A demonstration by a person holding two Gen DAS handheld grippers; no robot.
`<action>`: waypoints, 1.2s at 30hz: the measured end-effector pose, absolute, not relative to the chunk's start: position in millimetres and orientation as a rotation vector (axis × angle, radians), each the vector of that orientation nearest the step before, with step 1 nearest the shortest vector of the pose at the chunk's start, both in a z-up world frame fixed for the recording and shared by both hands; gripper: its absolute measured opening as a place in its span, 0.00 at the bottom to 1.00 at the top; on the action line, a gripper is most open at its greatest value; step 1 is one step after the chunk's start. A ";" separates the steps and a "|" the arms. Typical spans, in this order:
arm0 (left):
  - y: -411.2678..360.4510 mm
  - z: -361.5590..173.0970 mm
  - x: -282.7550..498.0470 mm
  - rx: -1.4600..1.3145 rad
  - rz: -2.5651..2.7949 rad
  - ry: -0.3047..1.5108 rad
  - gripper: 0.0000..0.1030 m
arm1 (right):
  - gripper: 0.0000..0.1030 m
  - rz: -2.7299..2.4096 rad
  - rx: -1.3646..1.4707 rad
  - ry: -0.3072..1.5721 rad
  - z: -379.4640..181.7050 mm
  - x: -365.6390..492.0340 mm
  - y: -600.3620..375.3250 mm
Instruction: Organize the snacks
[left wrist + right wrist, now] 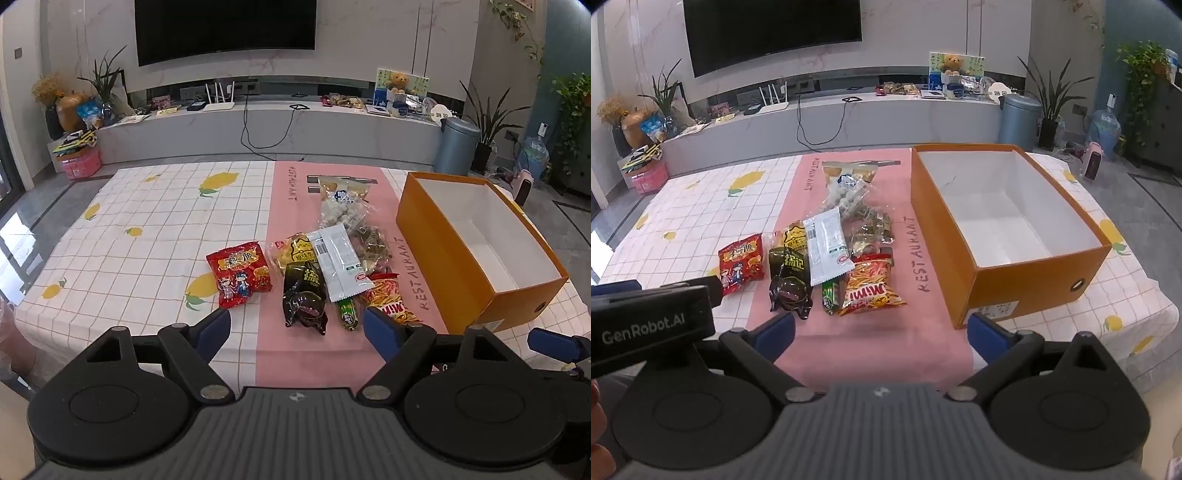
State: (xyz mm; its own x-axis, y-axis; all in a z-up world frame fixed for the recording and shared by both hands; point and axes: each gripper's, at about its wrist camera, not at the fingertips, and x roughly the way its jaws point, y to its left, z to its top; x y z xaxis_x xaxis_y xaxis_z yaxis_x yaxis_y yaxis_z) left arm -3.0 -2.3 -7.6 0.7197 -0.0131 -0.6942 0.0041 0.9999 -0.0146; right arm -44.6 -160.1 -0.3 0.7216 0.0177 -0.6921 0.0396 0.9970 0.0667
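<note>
On the checked tablecloth (140,229) the snacks (317,266) lie heaped beside an empty orange box (1027,273). Left gripper (299,328) and right gripper (882,332) both hover with fingers spread, holding nothing. Best to pinch one loose packet by its edge, the red packet (240,273) lying apart.

snack packets lie bunched on the pink strip: a red packet (240,273) at 9 o'clock, a black packet (304,301), a white sachet (338,262), a clear bag (341,201) at 12. the open orange box (443,254), white inside and empty, sits at 3 o'clock.
</note>
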 end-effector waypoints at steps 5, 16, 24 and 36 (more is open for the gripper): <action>-1.4 -7.9 -1.7 -0.011 -0.009 0.776 0.93 | 0.94 -0.009 0.076 0.770 -0.3 -45.7 -159.2; -3.4 -7.4 -3.0 -0.003 -0.034 0.782 0.93 | 0.94 0.001 0.061 0.771 -1.5 -46.0 -156.2; -3.4 -8.5 -4.5 -0.001 -0.026 0.777 0.93 | 0.94 0.003 0.069 0.772 -1.3 -47.6 -155.9; -3.3 -10.8 -4.2 -0.002 -0.035 0.783 0.93 | 0.94 0.007 0.077 0.783 -2.6 -47.0 -155.3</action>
